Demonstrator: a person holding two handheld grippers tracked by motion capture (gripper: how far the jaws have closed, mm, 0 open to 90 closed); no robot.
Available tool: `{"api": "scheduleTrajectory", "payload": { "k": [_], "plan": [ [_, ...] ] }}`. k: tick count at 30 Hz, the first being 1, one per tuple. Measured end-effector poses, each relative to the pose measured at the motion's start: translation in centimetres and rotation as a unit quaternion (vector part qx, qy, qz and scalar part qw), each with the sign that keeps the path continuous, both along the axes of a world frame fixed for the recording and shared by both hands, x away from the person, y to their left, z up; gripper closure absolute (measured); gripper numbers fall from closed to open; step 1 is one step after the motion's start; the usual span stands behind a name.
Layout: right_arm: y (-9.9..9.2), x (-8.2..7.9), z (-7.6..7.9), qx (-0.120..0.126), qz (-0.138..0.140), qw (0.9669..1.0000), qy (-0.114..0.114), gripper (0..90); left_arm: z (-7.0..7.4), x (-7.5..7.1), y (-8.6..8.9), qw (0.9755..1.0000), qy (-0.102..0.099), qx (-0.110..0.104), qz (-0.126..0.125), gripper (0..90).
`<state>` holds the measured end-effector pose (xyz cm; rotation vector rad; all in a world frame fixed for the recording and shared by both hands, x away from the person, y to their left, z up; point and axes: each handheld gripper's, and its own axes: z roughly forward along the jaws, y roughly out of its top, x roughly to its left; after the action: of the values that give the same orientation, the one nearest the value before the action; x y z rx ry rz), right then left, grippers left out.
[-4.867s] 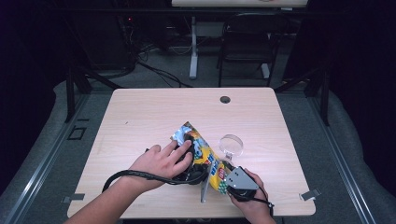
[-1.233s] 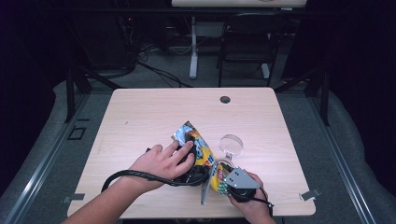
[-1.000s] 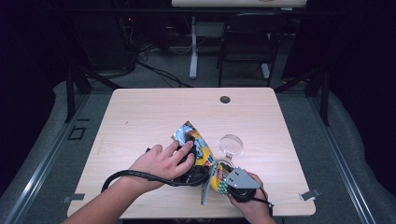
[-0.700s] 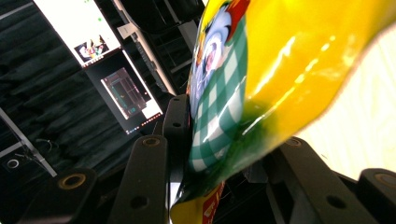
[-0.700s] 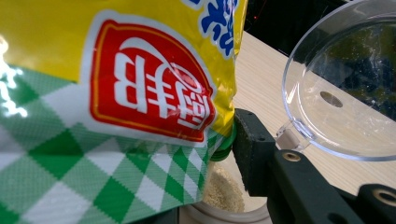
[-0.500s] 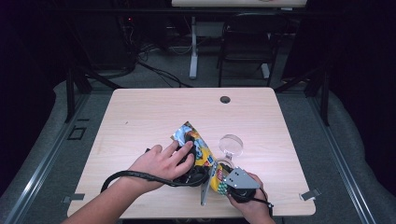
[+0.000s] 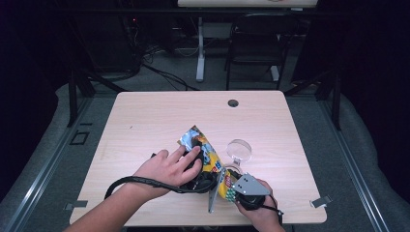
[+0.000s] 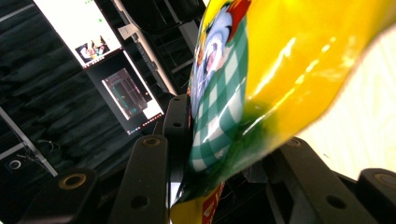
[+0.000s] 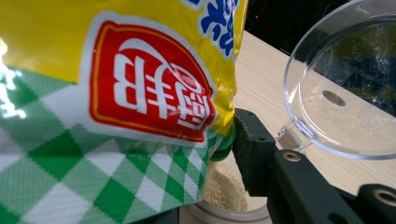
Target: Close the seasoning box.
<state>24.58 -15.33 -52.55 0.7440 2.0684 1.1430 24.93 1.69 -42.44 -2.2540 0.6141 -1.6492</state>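
Hiding: snack bag [image 7: 205,152] covers most of the jar [image 9: 224,196].
Bag: shiny, crinkly, yellow.
Lid [image 7: 240,150]: clear, round.
Left gripper [image 8: 210,154]: squeezing bag.
Right gripper [image 9: 205,154]: squeezing bag.

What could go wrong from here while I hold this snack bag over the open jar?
1. The snack bag hangs over the jar, which already holds pale crumbs; its edge may miss the mouth and spill onto the table.
2. The clear lid stands hinged open right beside the bag, so a tilt could knock it or the jar.
3. The left gripper pinches only the bag's thin edge, and the glossy film might slip.
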Motion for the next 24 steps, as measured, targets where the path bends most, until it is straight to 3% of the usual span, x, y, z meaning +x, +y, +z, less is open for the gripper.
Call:
{"api": "scheduleTrajectory", "payload": {
  "k": [3, 4, 10, 11, 13, 14, 20, 21, 24],
  "plan": [
    [0.0, 0.0, -0.01, 0.001, 0.0, 1.0, 0.0, 71.2, 0.02, 0.0, -0.04, 1.0, 0.0, 0.001, 0.0, 68.9],
    [0.0, 0.0, -0.02, 0.0, 0.0, 1.0, 0.0, 71.2, -0.21, 0.03, 0.13, 0.9998, 0.009, -0.018, 0.006, 69.0],
    [-0.06, 0.02, -0.05, 0.002, 0.0, 1.0, 0.0, 71.2, -0.07, 0.05, -0.11, 0.9999, 0.008, -0.008, 0.004, 69.2],
    [-0.07, 0.02, -0.04, 0.002, -0.001, 1.0, 0.0, 71.2, 0.07, 0.0, -0.24, 1.0, -0.004, -0.001, -0.004, 69.2],
    [-0.09, 0.02, -0.03, 0.003, -0.001, 1.0, 0.001, 71.2, 0.1, 0.01, -0.27, 1.0, -0.004, -0.001, -0.004, 69.2],
    [-0.09, 0.02, -0.03, 0.004, -0.001, 1.0, 0.001, 71.2, -0.05, 0.07, -0.16, 0.9999, 0.008, -0.011, 0.005, 69.2],
    [-0.15, 0.03, 0.0, 0.002, -0.003, 1.0, 0.002, 71.2, -0.05, 0.09, -0.19, 0.9999, 0.009, -0.012, 0.004, 69.7],
    [-0.16, 0.04, 0.01, 0.002, -0.002, 1.0, 0.002, 71.2, 0.12, 0.04, -0.34, 1.0, -0.002, 0.002, -0.002, 69.7],
    [-0.18, 0.05, 0.01, 0.002, -0.002, 1.0, 0.003, 71.2, 0.12, 0.05, -0.37, 1.0, -0.002, 0.002, -0.003, 69.8]
  ]
}}
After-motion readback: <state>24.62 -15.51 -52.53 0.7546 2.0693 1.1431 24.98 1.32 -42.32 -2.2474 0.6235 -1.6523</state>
